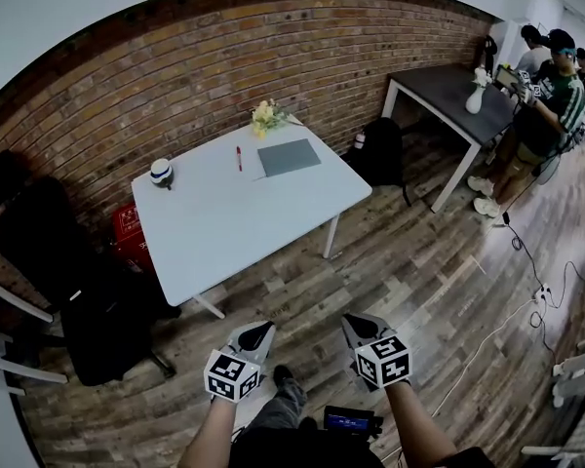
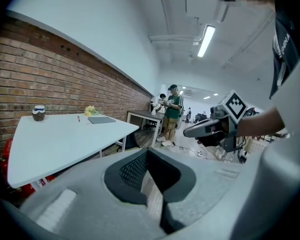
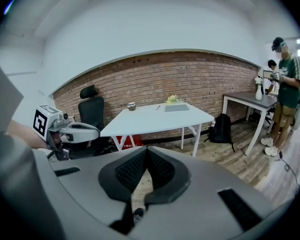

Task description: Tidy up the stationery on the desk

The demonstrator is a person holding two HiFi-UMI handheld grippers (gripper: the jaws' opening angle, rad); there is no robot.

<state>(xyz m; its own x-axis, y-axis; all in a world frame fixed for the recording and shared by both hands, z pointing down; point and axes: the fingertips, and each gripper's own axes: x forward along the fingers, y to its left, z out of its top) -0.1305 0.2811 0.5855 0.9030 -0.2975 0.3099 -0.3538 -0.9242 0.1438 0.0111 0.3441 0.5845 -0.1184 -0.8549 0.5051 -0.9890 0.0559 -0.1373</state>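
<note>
White desk (image 1: 224, 232): by the brick wall, well ahead of both grippers.
Red pen (image 1: 239, 157): lies on the desk's far side, between a small pot (image 1: 161, 172) and a grey notebook (image 1: 289, 157).
Left gripper (image 1: 257, 333): jaws pressed together, nothing held.
Right gripper (image 1: 356, 326): jaws closed too, and empty.

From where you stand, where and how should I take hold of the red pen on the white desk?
Grip the red pen at mid-barrel, coming straight down from above with the jaws across its thin width. It lies flat on the white desk, lengthwise toward the brick wall, apart from the grey notebook, so both sides look free.
</note>
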